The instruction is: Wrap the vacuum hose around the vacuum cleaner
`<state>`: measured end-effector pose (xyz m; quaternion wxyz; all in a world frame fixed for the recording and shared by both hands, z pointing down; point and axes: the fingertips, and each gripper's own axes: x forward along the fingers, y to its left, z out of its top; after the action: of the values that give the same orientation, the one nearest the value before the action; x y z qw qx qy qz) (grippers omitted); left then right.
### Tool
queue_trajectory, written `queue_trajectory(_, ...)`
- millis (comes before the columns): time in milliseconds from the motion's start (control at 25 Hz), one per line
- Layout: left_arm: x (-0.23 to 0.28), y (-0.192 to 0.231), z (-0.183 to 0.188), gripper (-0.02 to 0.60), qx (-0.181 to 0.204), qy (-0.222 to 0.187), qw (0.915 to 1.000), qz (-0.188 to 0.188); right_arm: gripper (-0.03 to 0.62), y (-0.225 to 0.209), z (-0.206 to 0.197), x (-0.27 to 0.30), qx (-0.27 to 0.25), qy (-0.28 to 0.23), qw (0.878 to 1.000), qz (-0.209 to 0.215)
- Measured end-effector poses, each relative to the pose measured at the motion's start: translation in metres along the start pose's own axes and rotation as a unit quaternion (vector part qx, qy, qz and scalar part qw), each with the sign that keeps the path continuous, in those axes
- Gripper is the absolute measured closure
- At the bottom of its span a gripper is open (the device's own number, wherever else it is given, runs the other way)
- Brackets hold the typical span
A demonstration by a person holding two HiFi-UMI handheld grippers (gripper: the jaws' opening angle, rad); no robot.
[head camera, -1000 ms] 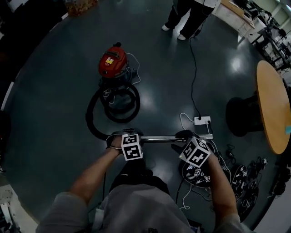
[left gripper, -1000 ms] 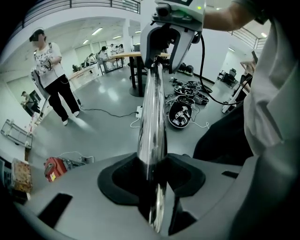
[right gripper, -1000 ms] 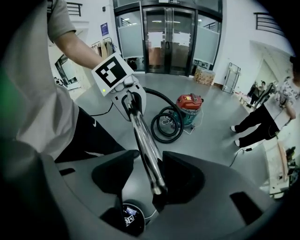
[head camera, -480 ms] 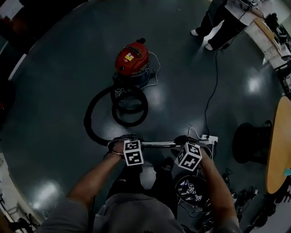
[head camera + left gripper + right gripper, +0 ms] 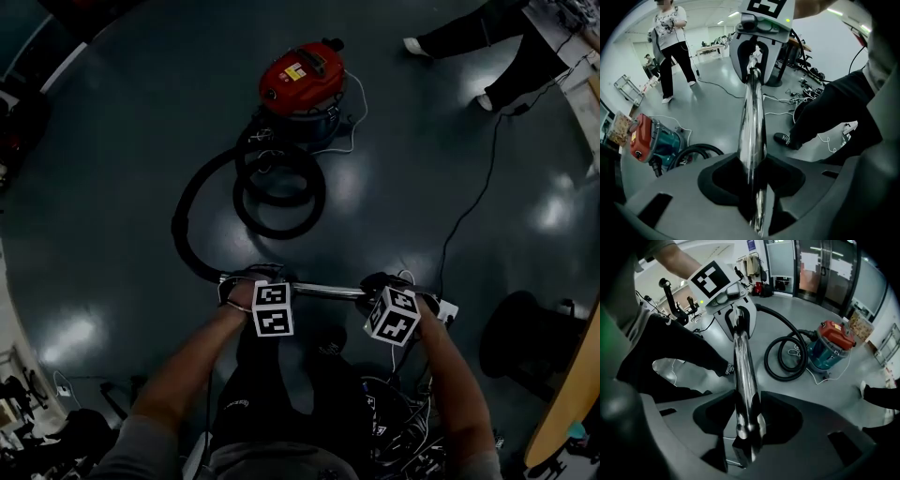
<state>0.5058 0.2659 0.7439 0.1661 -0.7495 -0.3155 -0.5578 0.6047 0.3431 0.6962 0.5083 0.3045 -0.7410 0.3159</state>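
From the head view, the left gripper (image 5: 270,292) and the right gripper (image 5: 392,302) stand side by side on 1 chrome tube (image 5: 328,292), which lies level above the dark glossy floor (image 5: 112,141). That view alone lays out the whole hose (image 5: 279,228): 2 black loops lie on the floor against the vacuum cleaner (image 5: 302,75), and a wide arc sweeps round to the tube's end at the left gripper. The left gripper view looks along the tube to the right gripper at its far end. Its jaws pinch the tube in their notch. It also shows what the head view cuts off, a standing person (image 5: 670,51) in a pale patterned top and dark trousers in a bright room. The right gripper view looks the other way. Its jaws, which have just been closing, grip the tube's blunt end between them. Past the left gripper this view shows the cleaner's teal lower body under its red lid, a thin white cord (image 5: 825,376) trailing on the floor beside it, and glass doors (image 5: 825,268) behind. A yellow and white label (image 5: 300,72) sits on the red lid, but its writing is too small to read. White lettering on the dark shoe (image 5: 786,138) in the left gripper view is likewise unreadable. The cubes on both grippers carry only black and white square markers.
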Motion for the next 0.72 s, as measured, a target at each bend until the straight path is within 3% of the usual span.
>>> queue_trajectory(240,0.081,0.003,-0.015,0.416,-0.003,0.001,0.9999,-0.01,0.419,-0.007,-0.036,0.09,-0.08,0.021,0.996,0.038)
queue_trajectory(400,0.128,0.007,-0.031,0.416,-0.004,0.002,0.9999,-0.017,0.427,-0.013,-0.054,0.15,-0.096,0.018,0.994,0.054)
queue_trajectory(720,0.223,0.031,-0.062,0.416,-0.033,-0.007,0.9989,-0.032,0.431,-0.055,-0.075,0.248,-0.125,-0.019,0.992,0.019)
